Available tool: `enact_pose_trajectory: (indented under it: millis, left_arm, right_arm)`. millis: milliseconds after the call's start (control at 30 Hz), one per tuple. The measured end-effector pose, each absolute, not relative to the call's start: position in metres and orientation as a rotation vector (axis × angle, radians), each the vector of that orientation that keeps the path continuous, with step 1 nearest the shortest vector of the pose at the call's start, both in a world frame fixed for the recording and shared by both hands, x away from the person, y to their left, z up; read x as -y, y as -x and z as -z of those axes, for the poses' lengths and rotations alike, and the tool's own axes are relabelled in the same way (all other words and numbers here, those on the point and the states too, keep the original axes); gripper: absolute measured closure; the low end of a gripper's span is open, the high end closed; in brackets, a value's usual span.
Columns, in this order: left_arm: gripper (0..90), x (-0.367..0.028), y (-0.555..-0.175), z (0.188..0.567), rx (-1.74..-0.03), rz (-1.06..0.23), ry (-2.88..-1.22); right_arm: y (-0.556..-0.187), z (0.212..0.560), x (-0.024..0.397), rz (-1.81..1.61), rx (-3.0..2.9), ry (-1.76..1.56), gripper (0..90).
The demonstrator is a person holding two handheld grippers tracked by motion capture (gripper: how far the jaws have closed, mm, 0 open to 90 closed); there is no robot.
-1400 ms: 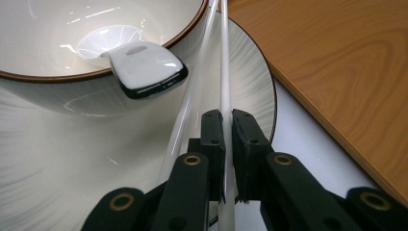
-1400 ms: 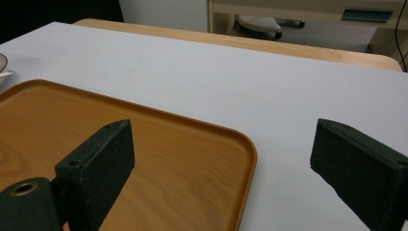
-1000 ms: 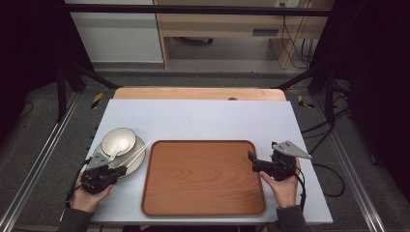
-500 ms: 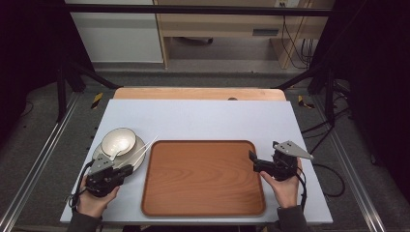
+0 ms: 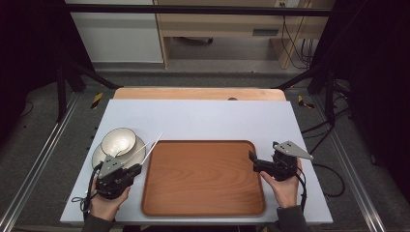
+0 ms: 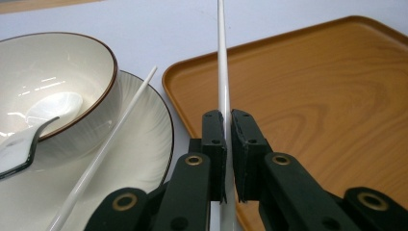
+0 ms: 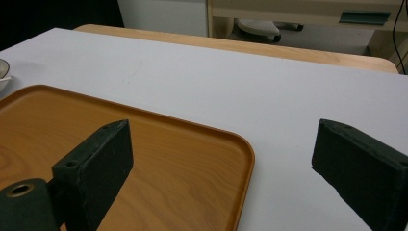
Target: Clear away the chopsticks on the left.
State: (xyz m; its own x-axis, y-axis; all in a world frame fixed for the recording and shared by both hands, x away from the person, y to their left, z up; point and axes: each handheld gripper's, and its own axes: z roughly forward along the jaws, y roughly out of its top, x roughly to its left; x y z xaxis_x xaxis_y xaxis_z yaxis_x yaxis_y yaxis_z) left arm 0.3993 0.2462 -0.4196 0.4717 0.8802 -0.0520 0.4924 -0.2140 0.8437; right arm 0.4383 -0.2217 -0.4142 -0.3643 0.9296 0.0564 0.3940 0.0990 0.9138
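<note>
My left gripper sits at the front left and is shut on a white chopstick. That chopstick points away and to the right, over the left rim of the brown wooden tray. A second white chopstick lies across the white plate. On the plate stands a cream bowl with a dark rim, and a white spoon rests in it. My right gripper is open at the tray's right edge, one jaw over the tray and one over the table.
The white tabletop stretches beyond the tray to a wooden strip at the far edge. A cable trails from each gripper. Dark frame legs and floor rails flank the table.
My left gripper has shifted to the right, toward the tray, with the chopstick in it. The right gripper has barely moved.
</note>
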Motion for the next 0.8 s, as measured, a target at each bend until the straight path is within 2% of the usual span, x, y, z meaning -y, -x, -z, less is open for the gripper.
enact_pose_trajectory:
  millis: [333, 800]
  left_arm:
    - [84.4, -0.222, -0.398, 0.409, -1.226, -0.599, -1.750]
    - [84.4, -0.206, -0.387, 0.425, -1.372, -0.634, -1.610]
  right_arm:
    - [-0.436, 0.414, 0.222, -1.249, -1.819, -1.293, 7.3]
    - [-0.436, 0.416, 0.221, -1.247, -1.835, -1.295, 7.4]
